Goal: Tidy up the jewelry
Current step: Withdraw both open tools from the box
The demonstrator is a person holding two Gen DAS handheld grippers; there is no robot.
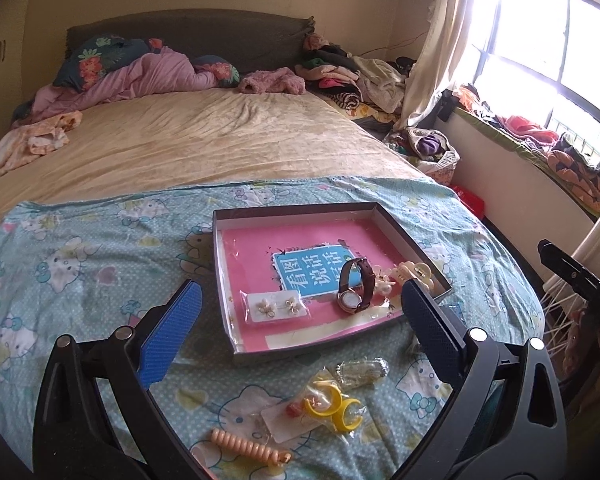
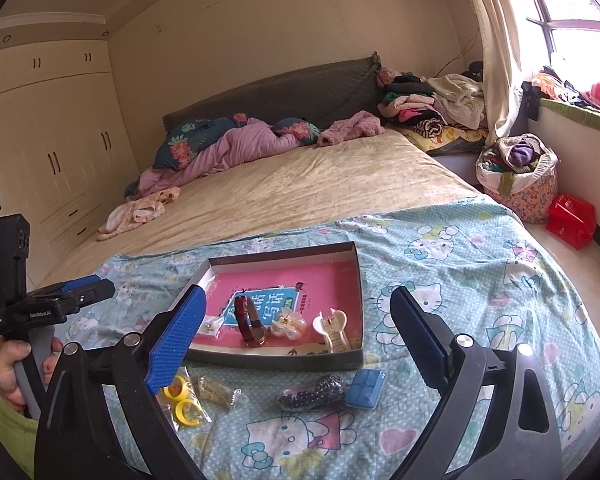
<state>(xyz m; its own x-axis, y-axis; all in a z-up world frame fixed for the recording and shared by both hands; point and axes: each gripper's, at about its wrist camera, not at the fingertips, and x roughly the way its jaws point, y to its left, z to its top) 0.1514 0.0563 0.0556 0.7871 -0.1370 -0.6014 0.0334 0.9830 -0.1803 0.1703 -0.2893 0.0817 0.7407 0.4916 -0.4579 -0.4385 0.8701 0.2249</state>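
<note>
A shallow grey box (image 1: 300, 210) with a pink lining sits on the Hello Kitty sheet. It holds a brown-strap watch (image 1: 356, 286), an earring card (image 1: 274, 306) and a cream hair claw (image 1: 414, 272). In front of it lie yellow hoop earrings (image 1: 334, 404), a bagged silver chain (image 1: 360, 368) and a peach coil tie (image 1: 248, 446). My left gripper (image 1: 300, 304) is open and empty above them. In the right wrist view the box (image 2: 276, 358) lies ahead, with a dark bead bracelet bag (image 2: 312, 396), a blue case (image 2: 366, 388) and yellow hoops (image 2: 182, 398) in front. My right gripper (image 2: 298, 320) is open and empty.
The sheet covers the foot of a bed (image 1: 204, 136) with pink bedding and pillows (image 1: 140, 72) at its head. A clothes pile (image 2: 432, 108), a full fabric basket (image 2: 518, 176) and a red bag (image 2: 572, 220) stand to the right, by a window.
</note>
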